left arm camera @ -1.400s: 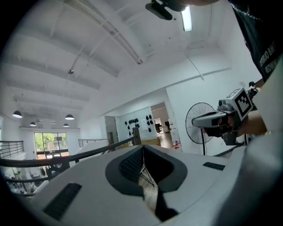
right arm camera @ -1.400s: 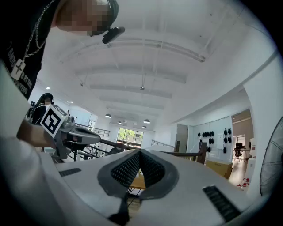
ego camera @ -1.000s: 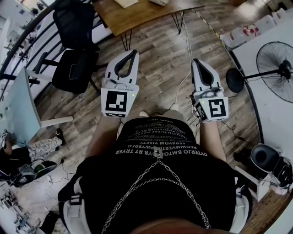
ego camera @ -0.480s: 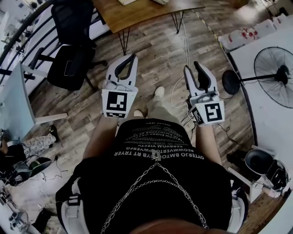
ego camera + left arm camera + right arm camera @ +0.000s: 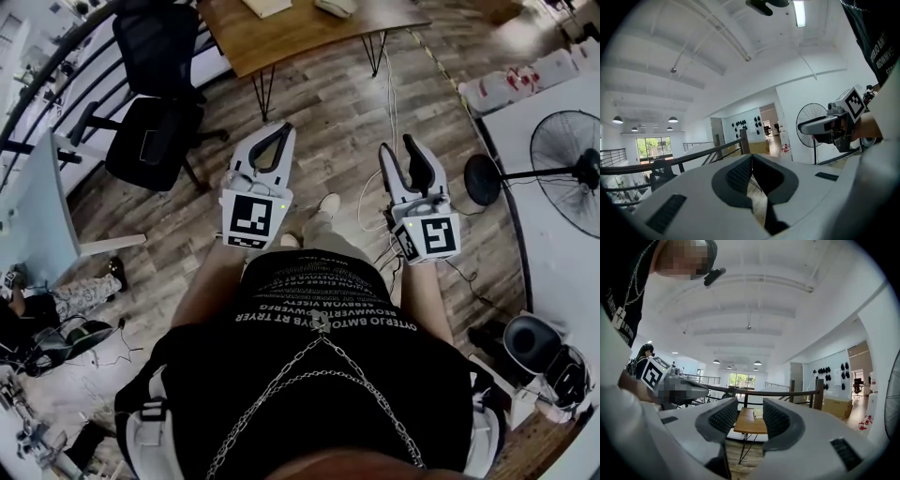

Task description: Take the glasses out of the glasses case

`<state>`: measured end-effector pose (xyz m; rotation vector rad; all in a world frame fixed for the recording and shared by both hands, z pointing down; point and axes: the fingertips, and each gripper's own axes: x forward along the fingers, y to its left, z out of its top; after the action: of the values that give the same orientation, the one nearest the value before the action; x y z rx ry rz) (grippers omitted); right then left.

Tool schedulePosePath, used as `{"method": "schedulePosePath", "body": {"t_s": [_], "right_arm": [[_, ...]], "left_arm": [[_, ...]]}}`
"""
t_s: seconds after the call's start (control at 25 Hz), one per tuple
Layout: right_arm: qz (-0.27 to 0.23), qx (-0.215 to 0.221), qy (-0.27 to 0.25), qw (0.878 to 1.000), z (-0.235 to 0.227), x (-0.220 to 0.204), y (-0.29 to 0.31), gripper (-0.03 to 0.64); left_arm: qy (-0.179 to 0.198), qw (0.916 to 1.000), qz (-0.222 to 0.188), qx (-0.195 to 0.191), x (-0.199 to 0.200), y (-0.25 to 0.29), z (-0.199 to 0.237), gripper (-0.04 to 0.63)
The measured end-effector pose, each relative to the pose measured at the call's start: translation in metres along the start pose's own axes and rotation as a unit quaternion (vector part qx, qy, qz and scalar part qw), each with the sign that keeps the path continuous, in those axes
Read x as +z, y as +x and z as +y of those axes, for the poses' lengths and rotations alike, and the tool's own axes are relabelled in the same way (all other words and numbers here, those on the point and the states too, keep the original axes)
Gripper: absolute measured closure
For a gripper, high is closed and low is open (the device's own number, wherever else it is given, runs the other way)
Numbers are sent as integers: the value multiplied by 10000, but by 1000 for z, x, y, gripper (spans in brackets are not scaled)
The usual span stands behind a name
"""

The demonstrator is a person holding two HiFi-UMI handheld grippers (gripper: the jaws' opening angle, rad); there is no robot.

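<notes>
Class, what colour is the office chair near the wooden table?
Black. The office chair shows best in the head view.

Ahead of you a table (image 5: 300,33) is standing on the floor (image 5: 328,103), a chair (image 5: 150,141) is sitting near it on your left, a fan (image 5: 567,155) is standing well off to your right.

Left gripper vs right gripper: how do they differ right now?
The left gripper has its jaws shut, tips touching; the right gripper has its jaws apart, having just been opening. Past the left gripper only a sliver of floor shows; between the right gripper's jaws a far-off wooden table shows. Both are empty.
</notes>
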<state>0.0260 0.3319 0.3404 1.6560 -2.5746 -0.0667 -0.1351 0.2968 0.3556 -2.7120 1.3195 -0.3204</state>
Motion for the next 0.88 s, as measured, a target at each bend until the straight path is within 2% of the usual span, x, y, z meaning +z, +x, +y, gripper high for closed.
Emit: {"method": "schedulePosePath", "body": {"t_s": [0.44, 0.6, 0.88], "right_arm": [[27, 54, 204, 9998, -26, -7, 37, 462], [134, 77, 261, 9995, -36, -15, 47, 460], [251, 83, 307, 9992, -60, -23, 71, 462]], "left_arm": [[38, 10000, 87, 16, 4, 39, 21, 567], [-171, 9996, 202, -56, -6, 58, 23, 566], [-244, 9992, 233, -203, -10, 100, 29, 567]]}}
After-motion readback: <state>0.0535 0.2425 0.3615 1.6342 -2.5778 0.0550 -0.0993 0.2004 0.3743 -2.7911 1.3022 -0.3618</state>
